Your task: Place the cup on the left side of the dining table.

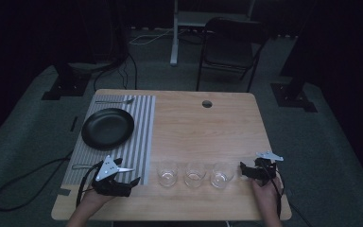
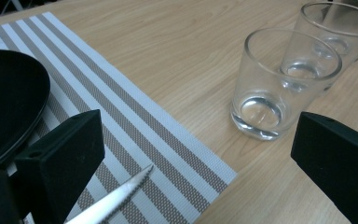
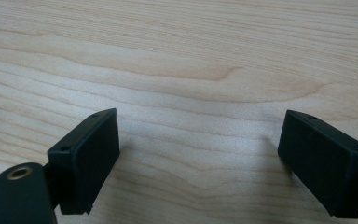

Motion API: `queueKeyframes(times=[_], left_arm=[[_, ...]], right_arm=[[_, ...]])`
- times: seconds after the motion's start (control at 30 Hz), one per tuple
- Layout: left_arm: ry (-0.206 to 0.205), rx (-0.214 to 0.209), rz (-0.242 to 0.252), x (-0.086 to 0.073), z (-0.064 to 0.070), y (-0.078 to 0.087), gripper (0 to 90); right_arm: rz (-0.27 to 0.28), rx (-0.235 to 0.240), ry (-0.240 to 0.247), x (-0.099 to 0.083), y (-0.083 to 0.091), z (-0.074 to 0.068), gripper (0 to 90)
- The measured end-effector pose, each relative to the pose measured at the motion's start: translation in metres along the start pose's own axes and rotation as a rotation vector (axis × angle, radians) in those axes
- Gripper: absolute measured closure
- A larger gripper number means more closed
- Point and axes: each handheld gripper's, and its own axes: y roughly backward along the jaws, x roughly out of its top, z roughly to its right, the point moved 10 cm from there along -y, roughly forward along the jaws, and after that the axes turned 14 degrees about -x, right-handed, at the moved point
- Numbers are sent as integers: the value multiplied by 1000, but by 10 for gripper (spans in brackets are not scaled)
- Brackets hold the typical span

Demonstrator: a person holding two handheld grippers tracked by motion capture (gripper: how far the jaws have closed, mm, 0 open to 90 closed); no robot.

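The left hand-held gripper [image 1: 134,181], jaws wide, hovers beside a knife [image 2: 116,196]; swinging toward the nearest glass [image 2: 279,84] could topple it.

A dim room: grey carpet [image 1: 312,137], a dark folding chair [image 1: 229,47] beyond the wooden table [image 1: 208,127], cables [image 1: 23,182] trailing.

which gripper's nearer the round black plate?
Left. The left gripper sits just below the round black plate on the striped placemat; the right gripper is across the table, beyond three clear glasses.
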Motion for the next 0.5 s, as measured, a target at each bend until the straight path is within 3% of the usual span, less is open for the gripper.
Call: queueKeyframes(times=[0.5], left_arm=[[-34, -57, 2, 15, 15, -16, 31]], right_arm=[[-1, 0, 0, 0, 0, 0, 121]])
